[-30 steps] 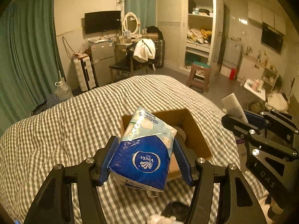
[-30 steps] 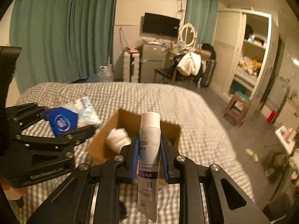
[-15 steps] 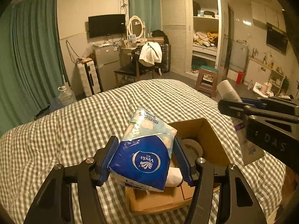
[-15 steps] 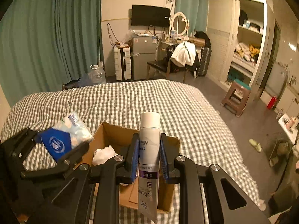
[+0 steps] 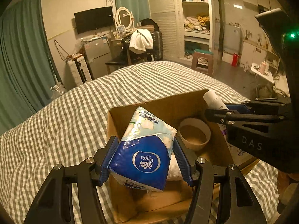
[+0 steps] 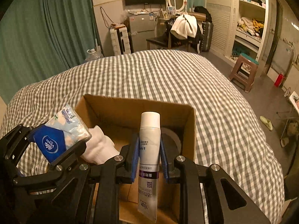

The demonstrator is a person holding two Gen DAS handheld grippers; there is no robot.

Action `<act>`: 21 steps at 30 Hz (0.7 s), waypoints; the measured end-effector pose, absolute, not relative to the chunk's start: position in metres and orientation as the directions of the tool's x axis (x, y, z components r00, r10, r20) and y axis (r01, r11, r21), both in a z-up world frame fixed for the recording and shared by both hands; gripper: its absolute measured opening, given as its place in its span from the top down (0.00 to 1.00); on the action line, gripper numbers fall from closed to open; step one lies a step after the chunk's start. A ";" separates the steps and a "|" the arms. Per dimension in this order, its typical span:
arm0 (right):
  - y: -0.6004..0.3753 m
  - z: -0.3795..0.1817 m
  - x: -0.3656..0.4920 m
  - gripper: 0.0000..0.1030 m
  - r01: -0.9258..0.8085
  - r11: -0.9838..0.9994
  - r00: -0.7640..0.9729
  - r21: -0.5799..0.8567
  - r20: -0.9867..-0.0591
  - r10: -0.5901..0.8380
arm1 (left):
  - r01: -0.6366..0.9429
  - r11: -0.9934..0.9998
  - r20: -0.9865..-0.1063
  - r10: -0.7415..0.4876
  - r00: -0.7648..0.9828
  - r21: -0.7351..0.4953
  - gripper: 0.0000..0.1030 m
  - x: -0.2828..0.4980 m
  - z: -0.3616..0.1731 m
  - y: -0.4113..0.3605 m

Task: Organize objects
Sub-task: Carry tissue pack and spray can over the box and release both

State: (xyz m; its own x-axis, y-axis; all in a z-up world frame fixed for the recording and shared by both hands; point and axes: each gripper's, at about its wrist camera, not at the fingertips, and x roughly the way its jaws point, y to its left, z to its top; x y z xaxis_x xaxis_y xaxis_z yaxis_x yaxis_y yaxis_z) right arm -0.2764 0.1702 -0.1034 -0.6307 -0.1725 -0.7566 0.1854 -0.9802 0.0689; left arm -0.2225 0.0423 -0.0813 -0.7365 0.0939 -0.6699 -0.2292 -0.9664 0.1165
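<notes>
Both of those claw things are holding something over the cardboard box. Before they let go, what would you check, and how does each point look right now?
1. Left gripper has a firm hold on the tissue pack: ok, clamped on both sides.
2. Right gripper holds the white tube: ok, cap end up.
3. Cardboard box is open: ok.
4. Free space inside: cannot tell fully; a tape roll and white socks already lie there.
5. Tissue pack is over the opening: ok in the left wrist view.
6. The two grippers are apart: ok, though close together.
</notes>
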 end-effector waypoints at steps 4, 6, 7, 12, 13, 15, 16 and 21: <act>0.175 -0.112 -0.276 0.80 0.180 -0.980 -0.621 0.080 -0.763 -0.176 | -0.224 -0.968 -0.688 0.089 -0.720 0.109 0.40 -0.222 -0.091 0.047; 0.176 -0.116 -0.274 0.80 0.187 -0.979 -0.619 0.080 -0.764 -0.180 | -0.224 -0.969 -0.695 0.092 -0.713 0.101 0.40 -0.222 -0.094 0.049; 0.173 -0.115 -0.273 0.80 0.188 -0.979 -0.620 0.081 -0.763 -0.182 | -0.220 -0.971 -0.701 0.096 -0.707 0.089 0.40 -0.222 -0.096 0.048; 0.171 -0.118 -0.274 0.80 0.183 -0.979 -0.624 0.090 -0.759 -0.187 | -0.193 -0.981 -0.719 0.138 -0.681 -0.006 0.40 -0.223 -0.099 0.041; 0.170 -0.119 -0.273 0.80 0.180 -0.979 -0.624 0.092 -0.759 -0.186 | -0.191 -0.981 -0.722 0.145 -0.677 -0.019 0.39 -0.223 -0.100 0.040; 0.169 -0.119 -0.272 0.80 0.176 -0.980 -0.626 0.096 -0.758 -0.186 | -0.186 -0.982 -0.730 0.157 -0.666 -0.041 0.37 -0.223 -0.101 0.035; 0.168 -0.119 -0.271 0.80 0.175 -0.979 -0.627 0.103 -0.755 -0.191 | -0.184 -0.982 -0.733 0.163 -0.661 -0.052 0.34 -0.223 -0.100 0.033; 0.171 -0.105 -0.266 0.40 0.162 -0.974 -0.644 0.161 -0.730 -0.228 | -0.183 -0.981 -0.696 0.180 -0.695 -0.071 0.11 -0.211 -0.086 0.026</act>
State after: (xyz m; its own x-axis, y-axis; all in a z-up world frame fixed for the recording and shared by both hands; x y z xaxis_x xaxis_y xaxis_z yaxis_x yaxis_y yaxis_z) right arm -0.2656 0.1711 -0.1055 -0.6440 -0.2282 -0.7302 0.1623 -0.9735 0.1610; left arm -0.2115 0.0263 -0.0861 -0.6946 0.1804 -0.6964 -0.1830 -0.9805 -0.0715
